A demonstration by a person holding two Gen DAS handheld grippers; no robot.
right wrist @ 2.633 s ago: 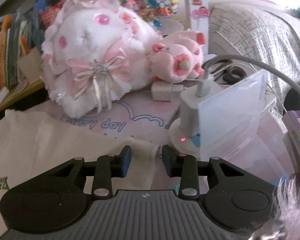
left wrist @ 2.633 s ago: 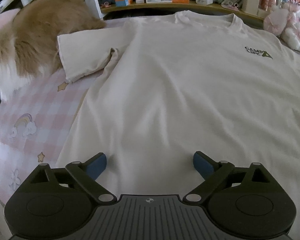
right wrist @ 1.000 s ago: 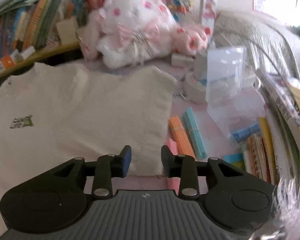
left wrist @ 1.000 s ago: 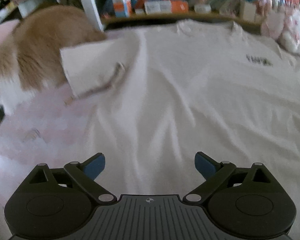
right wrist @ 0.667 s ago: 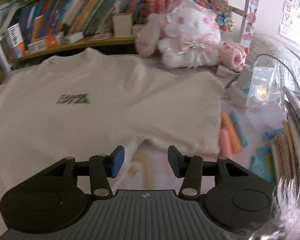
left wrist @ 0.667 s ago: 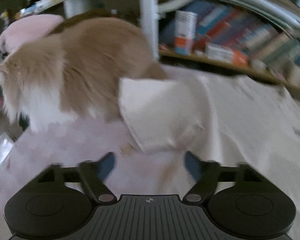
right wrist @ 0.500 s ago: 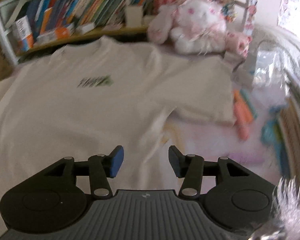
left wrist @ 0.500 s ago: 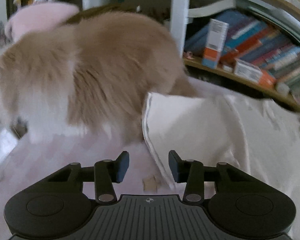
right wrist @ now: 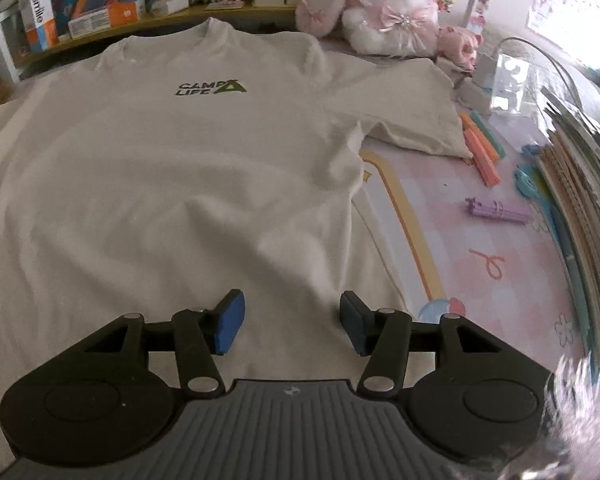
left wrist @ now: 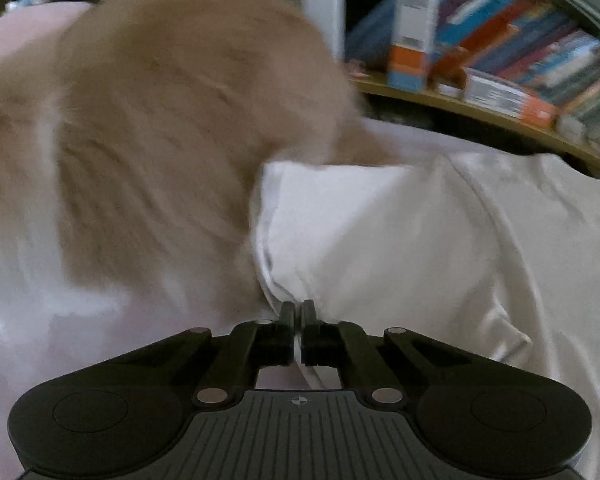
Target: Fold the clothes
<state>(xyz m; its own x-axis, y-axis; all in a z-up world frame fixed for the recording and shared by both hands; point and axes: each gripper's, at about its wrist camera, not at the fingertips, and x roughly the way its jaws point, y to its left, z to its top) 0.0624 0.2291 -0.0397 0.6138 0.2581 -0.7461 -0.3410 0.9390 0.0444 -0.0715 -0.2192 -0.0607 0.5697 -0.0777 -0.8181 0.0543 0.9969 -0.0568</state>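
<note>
My left tool (left wrist: pixel 298 312) is pinched shut on the sleeve hem (left wrist: pixel 272 280) of the T-shirt (right wrist: pixel 172 184) at lower centre, its body running away to the right, while my right tool (right wrist: pixel 290 320), just widened, hovers empty over the shirt's lower right side.

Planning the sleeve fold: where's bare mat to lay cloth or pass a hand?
Free: pink mat between the T-shirt side hem and the book stack, nearer than the purple clip. Crowded: orange sticks beside the right sleeve; a furry animal against the left sleeve.
</note>
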